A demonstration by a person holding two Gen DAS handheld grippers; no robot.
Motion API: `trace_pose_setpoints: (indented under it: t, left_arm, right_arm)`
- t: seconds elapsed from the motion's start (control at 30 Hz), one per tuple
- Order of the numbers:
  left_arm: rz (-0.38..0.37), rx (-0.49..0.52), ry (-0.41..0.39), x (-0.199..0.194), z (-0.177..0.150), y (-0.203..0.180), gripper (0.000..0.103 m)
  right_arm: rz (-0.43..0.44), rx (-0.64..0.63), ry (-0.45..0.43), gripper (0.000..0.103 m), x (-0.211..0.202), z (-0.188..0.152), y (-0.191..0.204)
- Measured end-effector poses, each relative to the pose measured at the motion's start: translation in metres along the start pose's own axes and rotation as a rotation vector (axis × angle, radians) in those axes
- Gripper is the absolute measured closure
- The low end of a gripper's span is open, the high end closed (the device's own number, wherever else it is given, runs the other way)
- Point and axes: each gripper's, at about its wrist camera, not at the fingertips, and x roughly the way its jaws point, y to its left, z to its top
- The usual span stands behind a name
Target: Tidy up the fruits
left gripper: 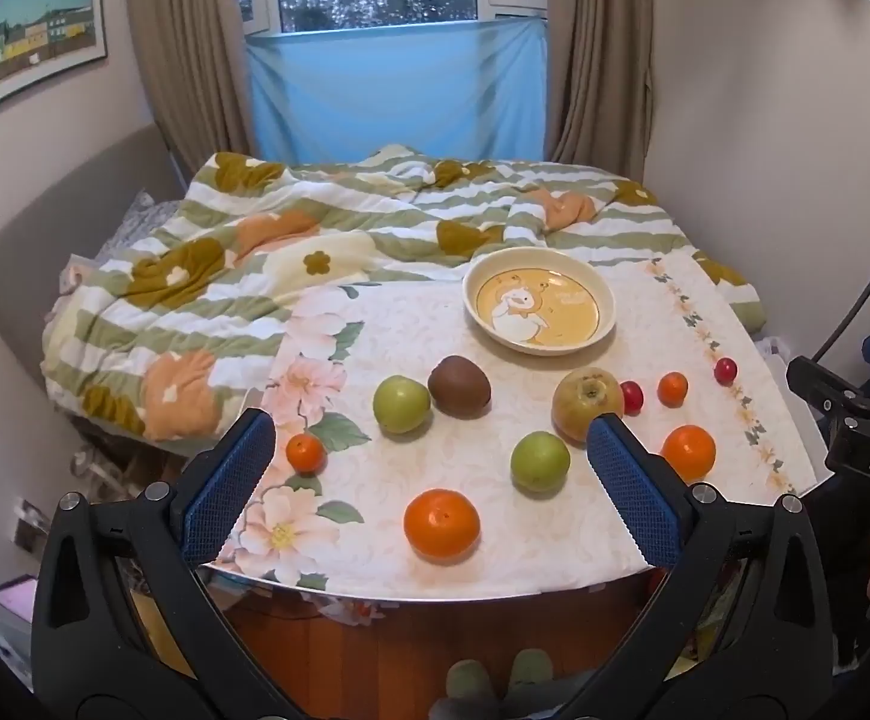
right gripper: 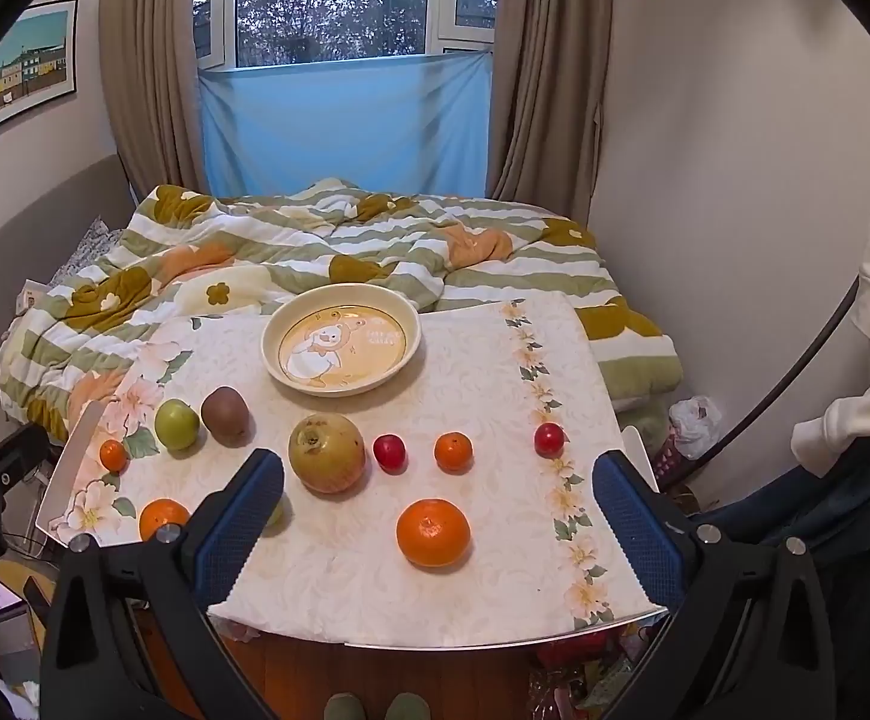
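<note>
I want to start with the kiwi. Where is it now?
The kiwi lies on the table's left half in both wrist views, just right of a green apple and nearer than the empty plate, touched by neither tongs.

L gripper [left gripper: 429,444]: jaws fully apart, nothing betw them, blue ribbed pads [left gripper: 228,480] facing each other, black arms splaying out twd the camera. Pitched fwd and down, hovering, touching nothing.

R gripper [right gripper: 438,483]: same pose, jaws wide, nothing gripped, blue pads [right gripper: 639,519] clear of everything, tilted down at abt the same slope as the L one.

Both held side by side, near level w/ each other: part of the R unit's black body shows at the right edge of the L wrist view, and part of the L unit's shows at the left edge of the R wrist view.
</note>
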Motion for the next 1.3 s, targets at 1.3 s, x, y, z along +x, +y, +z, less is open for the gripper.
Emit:
trace_pose_setpoints:
  t: [1.3]
  left_arm:
    - [-0.012, -0.021, 0.002, 0.0077, 0.0043, 0.0052, 0.000]
  right_arm:
    - [0.006, 0.009, -0.007, 0.000, 0.0017, -0.0013, -0.0005]
